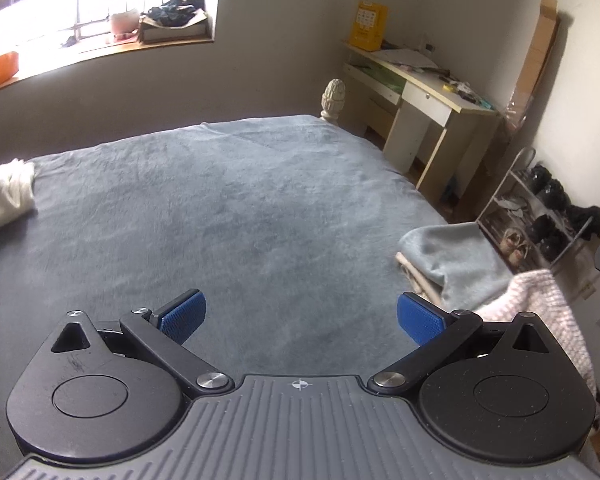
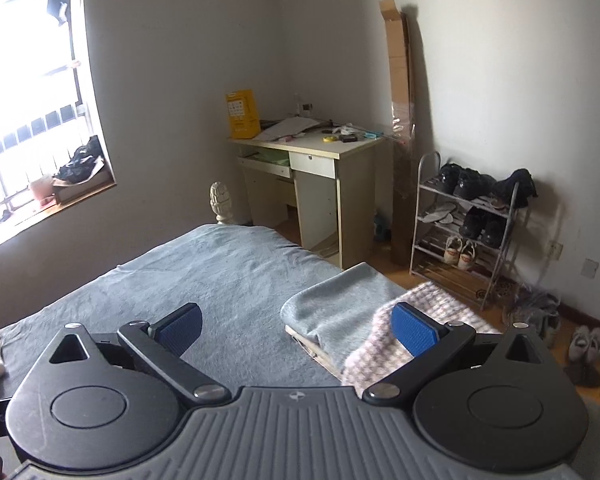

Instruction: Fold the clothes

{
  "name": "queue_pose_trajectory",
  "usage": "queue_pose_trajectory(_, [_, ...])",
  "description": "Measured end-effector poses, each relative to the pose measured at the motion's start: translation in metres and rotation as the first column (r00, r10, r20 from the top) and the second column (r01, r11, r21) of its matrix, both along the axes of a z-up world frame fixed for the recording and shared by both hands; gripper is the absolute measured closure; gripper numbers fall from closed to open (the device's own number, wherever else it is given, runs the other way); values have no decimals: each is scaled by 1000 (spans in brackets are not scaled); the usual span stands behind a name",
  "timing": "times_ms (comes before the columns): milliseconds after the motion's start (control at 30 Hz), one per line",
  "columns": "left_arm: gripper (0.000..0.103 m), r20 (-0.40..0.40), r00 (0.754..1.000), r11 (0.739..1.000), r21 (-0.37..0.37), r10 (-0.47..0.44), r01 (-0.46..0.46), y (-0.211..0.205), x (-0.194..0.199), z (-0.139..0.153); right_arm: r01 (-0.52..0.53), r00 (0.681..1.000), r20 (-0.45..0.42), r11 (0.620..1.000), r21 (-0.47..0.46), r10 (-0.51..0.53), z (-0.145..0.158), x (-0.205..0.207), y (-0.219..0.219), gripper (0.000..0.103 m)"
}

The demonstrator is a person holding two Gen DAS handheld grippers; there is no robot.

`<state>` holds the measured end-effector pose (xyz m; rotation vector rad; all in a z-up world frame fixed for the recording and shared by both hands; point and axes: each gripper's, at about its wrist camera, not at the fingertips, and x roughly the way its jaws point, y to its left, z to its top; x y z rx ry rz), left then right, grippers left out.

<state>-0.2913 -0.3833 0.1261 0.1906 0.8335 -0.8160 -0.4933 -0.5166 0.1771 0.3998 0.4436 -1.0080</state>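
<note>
A bed with a grey-blue plush blanket (image 1: 220, 208) fills the left wrist view. My left gripper (image 1: 300, 316) hangs open above its near part, nothing between the blue pads. At the bed's right edge lies a folded stack: a light grey garment (image 1: 452, 264) over a beige one, with a pink-and-white knitted piece (image 1: 540, 304) beside it. In the right wrist view my right gripper (image 2: 298, 328) is open just over that stack; its right pad lies above the pink knit (image 2: 384, 344) and the grey fold (image 2: 340, 304) sits between the fingers. A white garment (image 1: 0, 196) lies crumpled at the bed's left edge.
A cream desk (image 2: 312, 184) with a yellow box and clutter stands past the bed's far corner. A metal shoe rack (image 2: 468, 224) and a tall cardboard box (image 2: 400, 120) line the right wall. Loose shoes (image 2: 584, 348) lie on the floor. A window (image 1: 80, 8) is at the far left.
</note>
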Motion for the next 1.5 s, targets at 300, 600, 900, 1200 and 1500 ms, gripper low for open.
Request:
queue_pose_trajectory(300, [0, 89, 974, 978, -22, -206, 209, -17, 86, 53, 173, 981, -106, 980, 102, -163, 6, 91, -16, 0])
queue_pose_trajectory(600, [0, 136, 935, 944, -4, -326, 330, -7, 117, 91, 329, 942, -135, 929, 171, -309, 35, 130, 37, 0])
queue_pose_trajectory(900, [0, 42, 912, 913, 13, -407, 407, -25, 118, 60, 249, 955, -198, 959, 136, -220, 11, 131, 30, 0])
queue_pose_trajectory(1200, [0, -166, 970, 983, 22, -178, 184, -37, 124, -36, -116, 878, -453, 987, 110, 154, -69, 145, -105, 1])
queue_pose_trajectory(1500, [0, -180, 978, 985, 158, 104, -76, -44, 90, -102, -195, 550, -665, 852, 486, 505, -269, 190, -271, 43])
